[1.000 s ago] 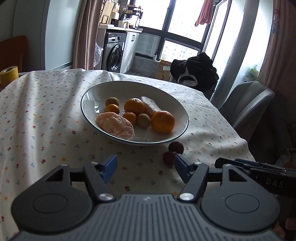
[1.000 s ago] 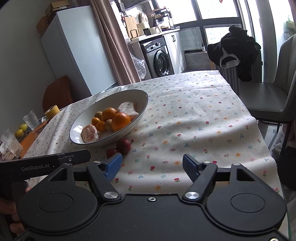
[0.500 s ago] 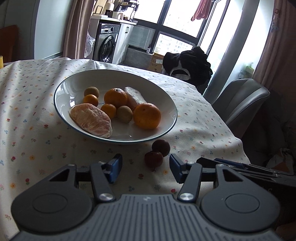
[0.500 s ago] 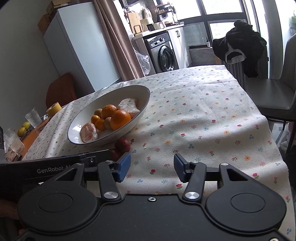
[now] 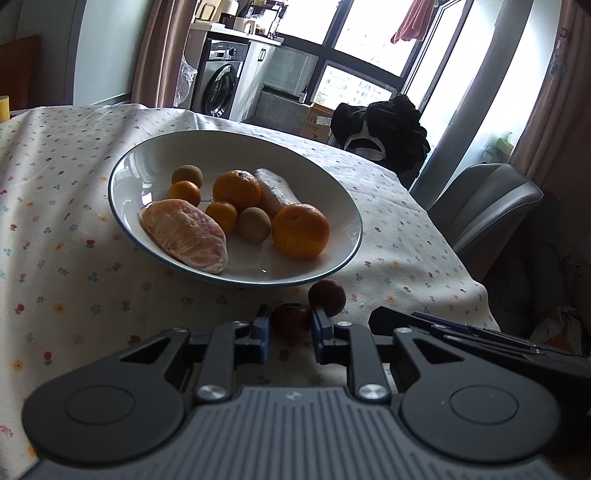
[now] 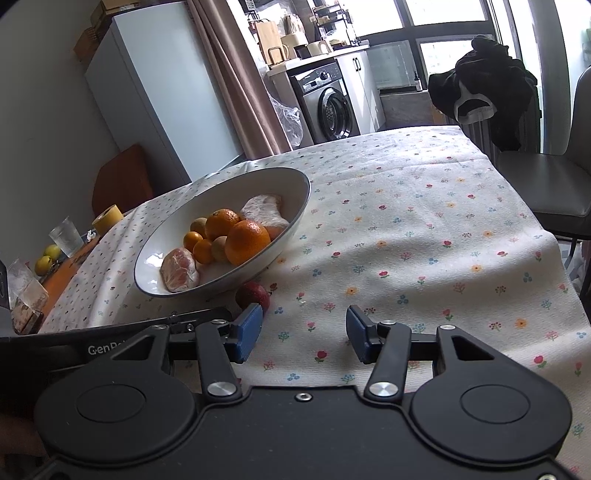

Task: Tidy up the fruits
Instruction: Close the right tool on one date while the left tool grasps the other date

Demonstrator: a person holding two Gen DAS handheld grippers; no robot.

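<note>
- The one bit of writing I can read is on the left gripper's body as it pokes into the right wrist view: white letters "GenR", with the rest hidden behind the right gripper's linkage.
- The left gripper (image 5: 289,328) sits low over the flowered tablecloth (image 5: 66,280), its blue pads drawn in on either side of a small dark red fruit (image 5: 291,319). They look to be pinching it, though I cannot see the contact itself.
- A second dark red fruit (image 5: 327,297) lies on the cloth just beyond and to the right, close to the white bowl (image 5: 155,162) with the blue rim.
- The right gripper (image 6: 304,330) hangs over bare cloth with its fingers spread wide and nothing between them.
- In the bowl are two large oranges, one at (image 5: 301,230), several small orange fruits, two brownish round ones and a peeled citrus piece (image 5: 184,236).
- Only the right wrist view shows the far left edge of the table: a drinking glass (image 6: 66,236), a yellow tape roll (image 6: 107,219), yellow-green fruits (image 6: 48,260) and a tall white fridge (image 6: 155,92).
- From there just one red fruit (image 6: 253,293) shows; the pinched one is hidden behind the left gripper.
- Only the left wrist view shows a pink cloth (image 5: 413,22) hanging at the window.
- Both views take in a washing machine (image 6: 328,105) and a dark garment (image 5: 384,129) draped on a chair back.
</note>
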